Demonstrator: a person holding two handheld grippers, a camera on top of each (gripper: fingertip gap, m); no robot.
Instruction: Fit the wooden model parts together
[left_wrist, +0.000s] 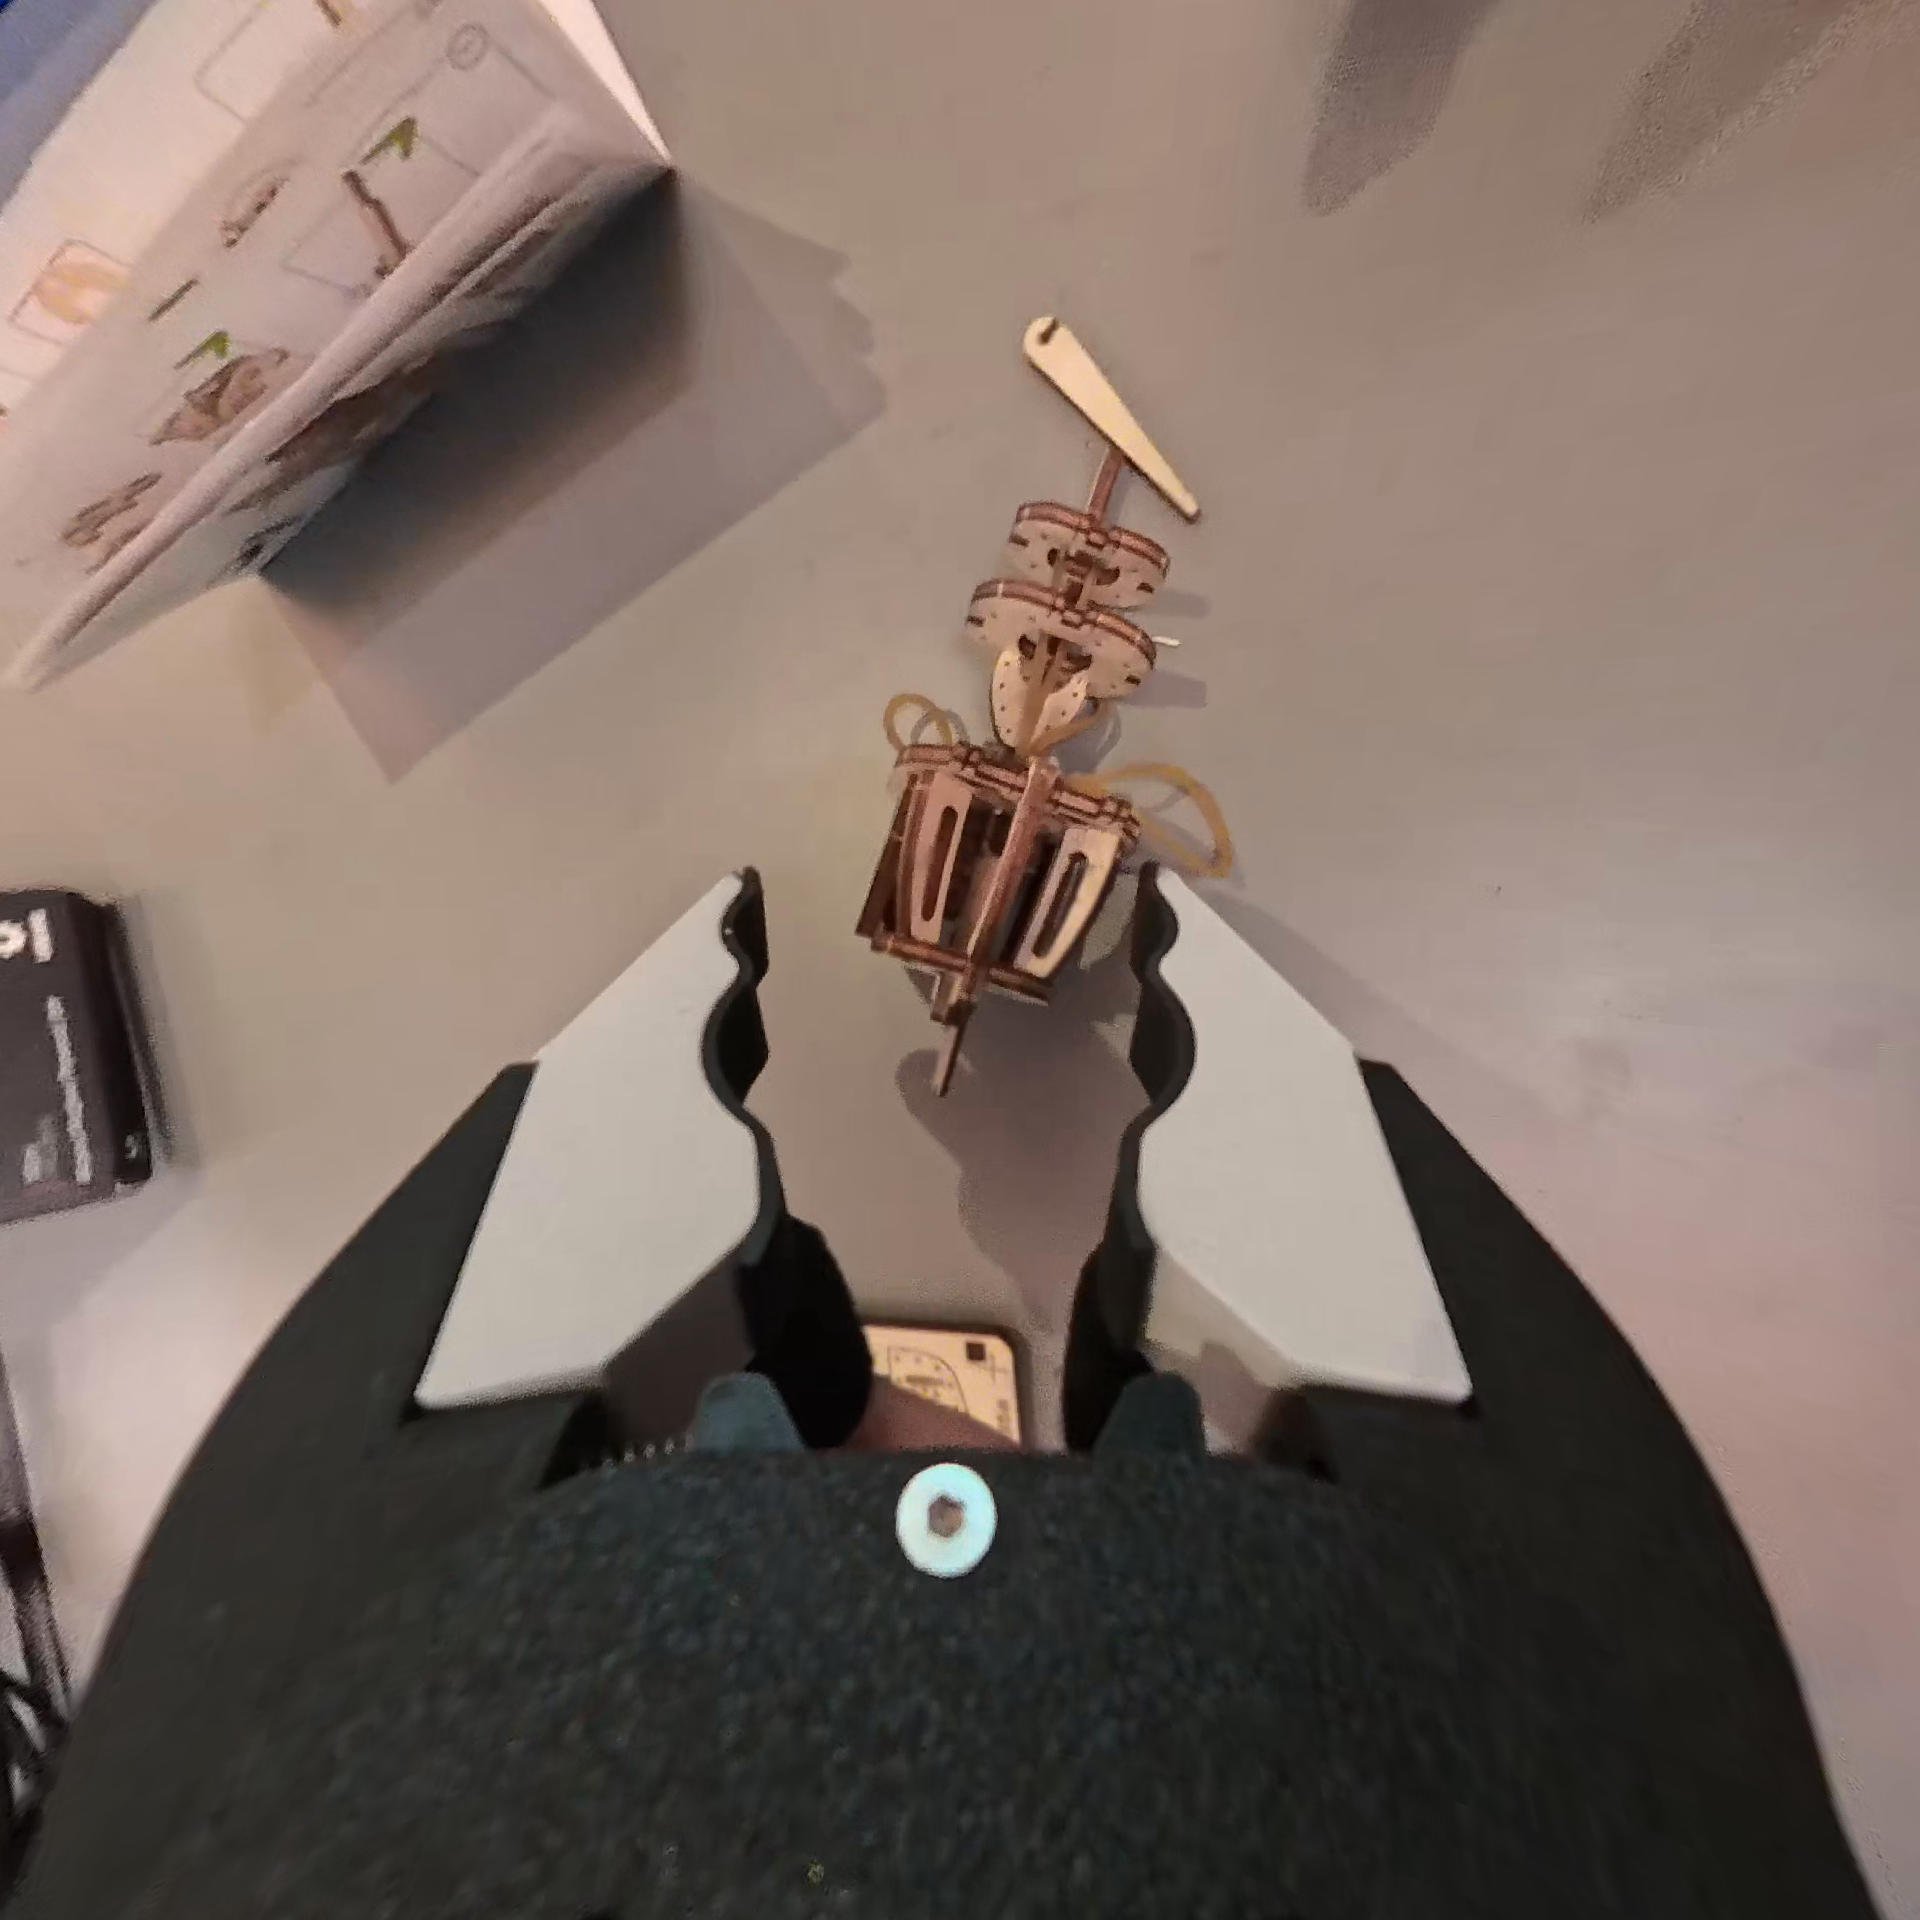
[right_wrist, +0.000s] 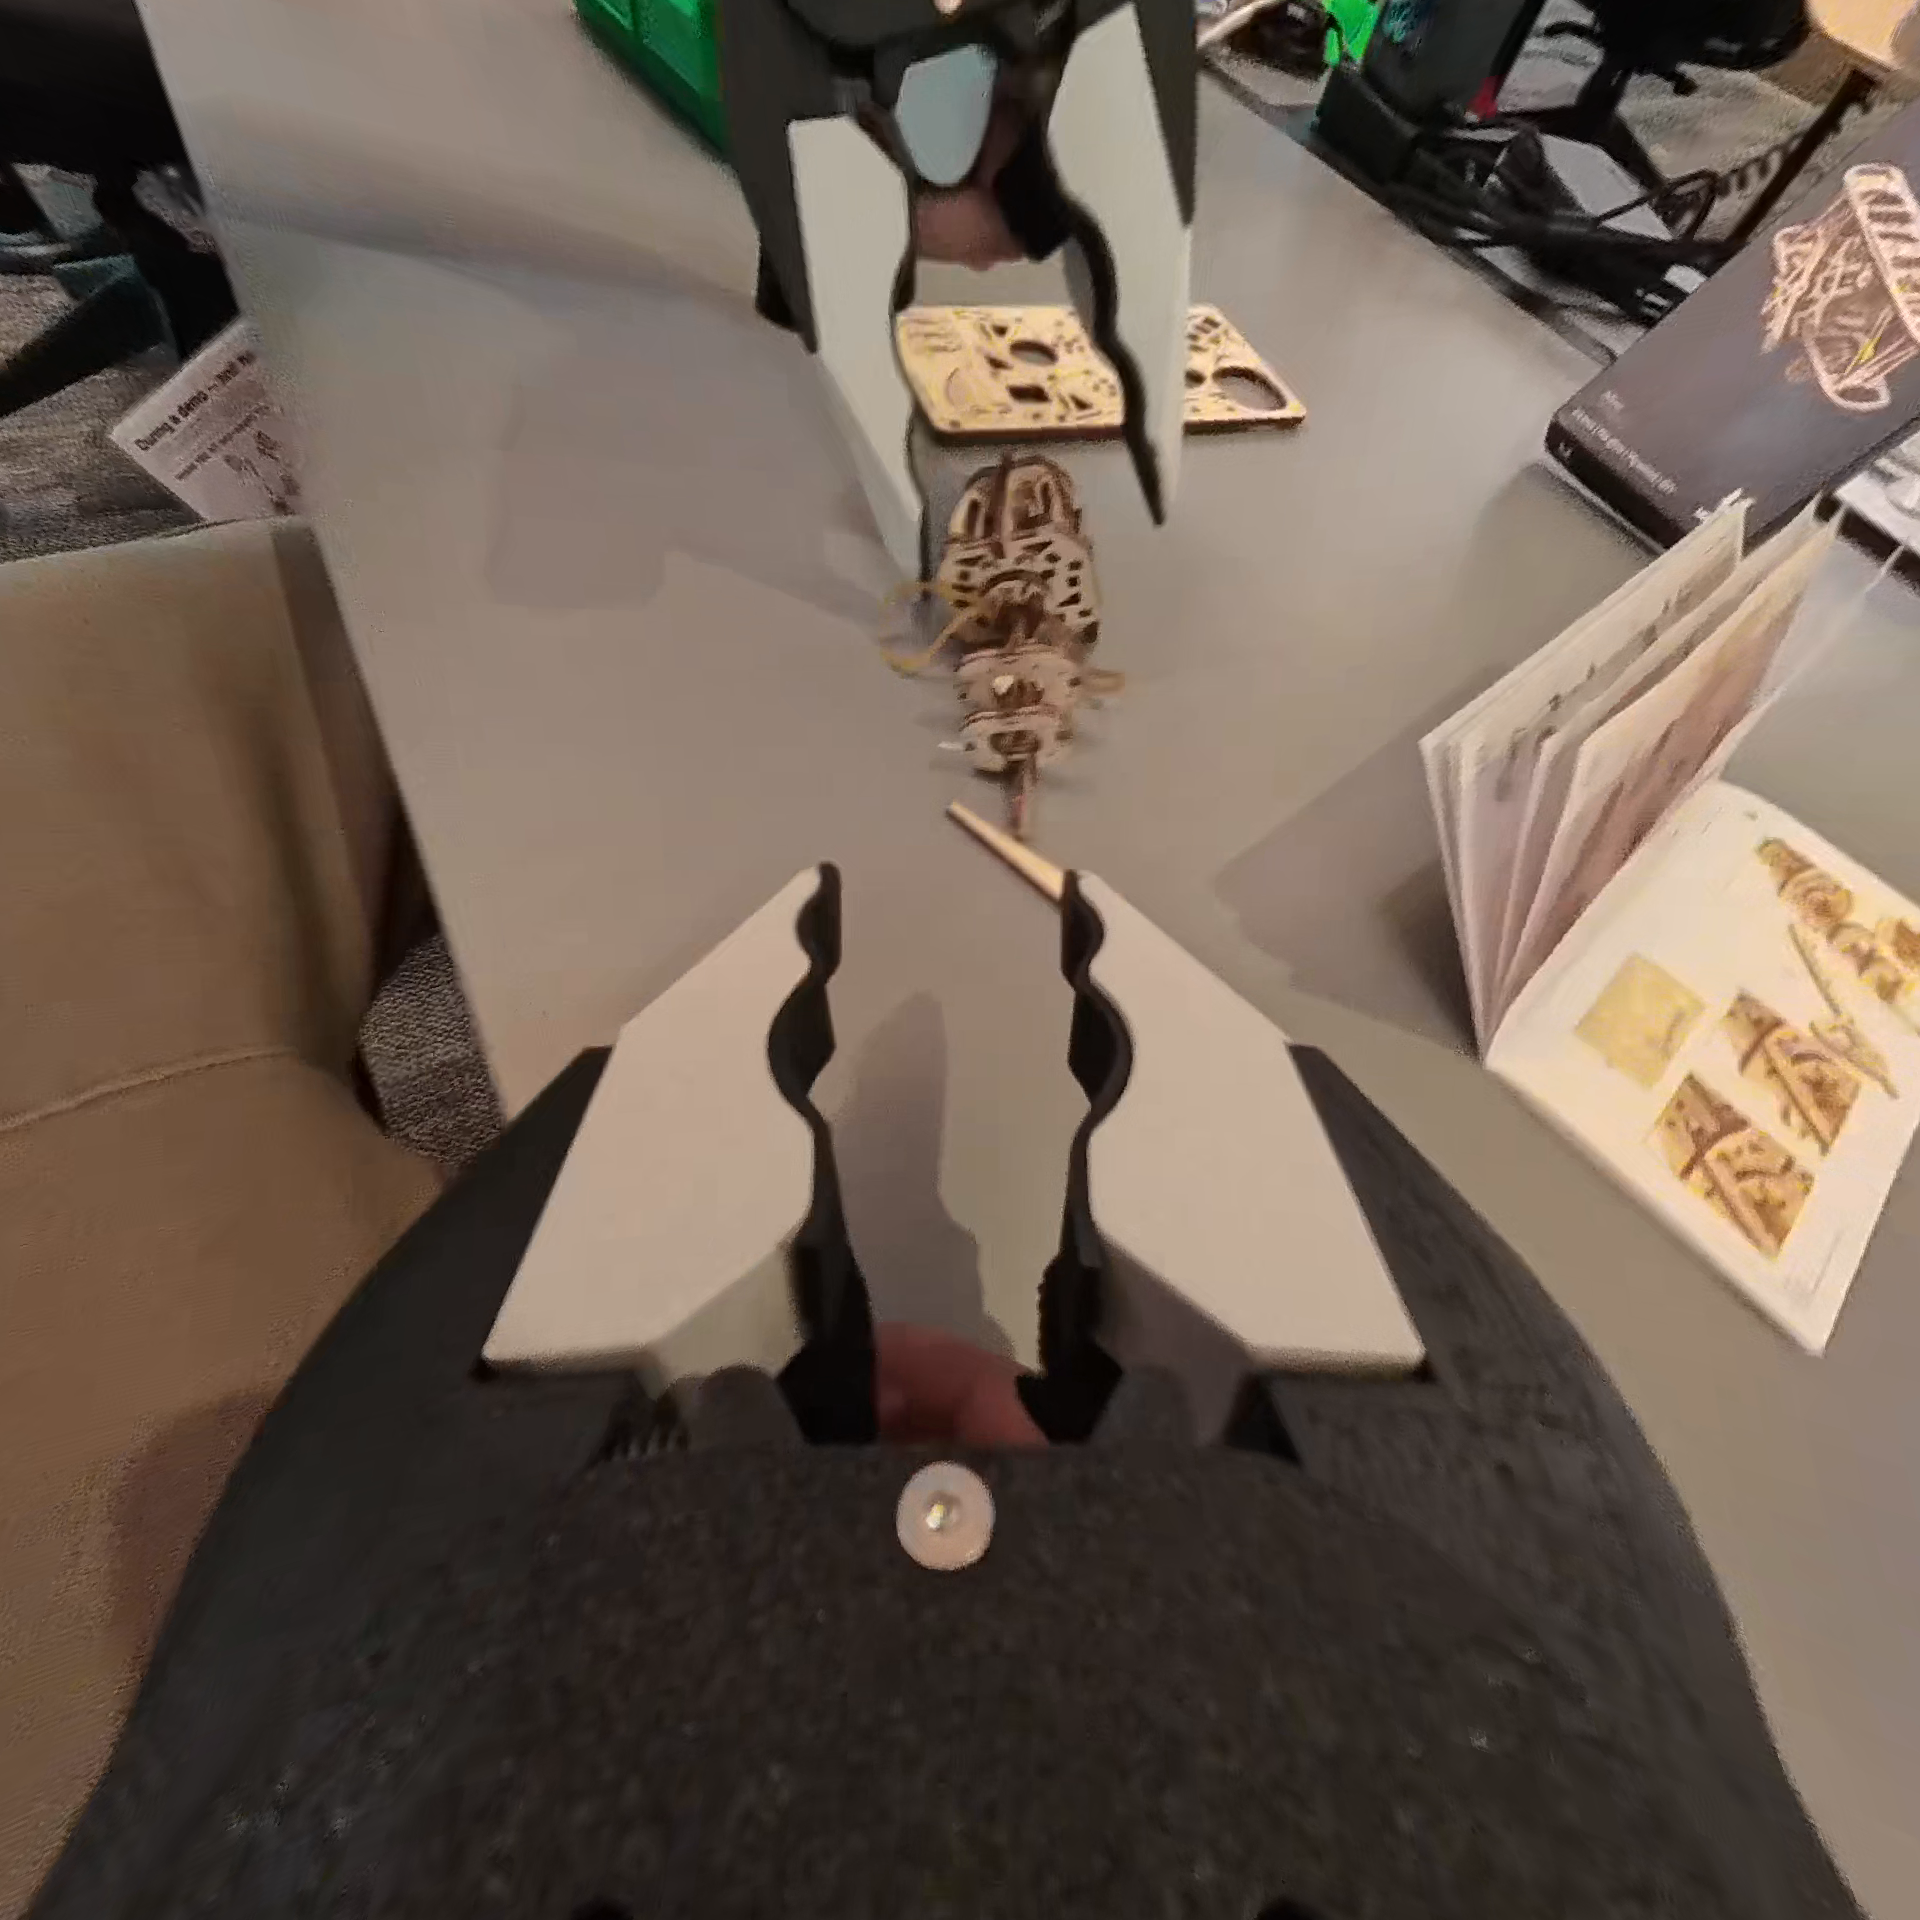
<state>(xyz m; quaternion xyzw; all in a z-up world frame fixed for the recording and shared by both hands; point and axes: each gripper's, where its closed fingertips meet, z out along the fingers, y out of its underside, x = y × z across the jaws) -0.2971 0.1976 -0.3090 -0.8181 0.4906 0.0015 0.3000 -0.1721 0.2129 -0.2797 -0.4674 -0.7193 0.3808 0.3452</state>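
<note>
The left gripper (left_wrist: 951, 883) hangs over the grey table (left_wrist: 1455, 935), its jaws apart around the near end of the wooden model (left_wrist: 1003, 862) without touching. The right gripper (right_wrist: 951, 883) faces it — jaws apart, empty. The model lies between them — slotted drum, two discs, rubber bands (left_wrist: 1184, 821), tapered stick (left_wrist: 1107, 416).

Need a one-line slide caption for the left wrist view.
Open left gripper approaches the wooden model lying on the grey table, instruction booklet at upper left.
</note>
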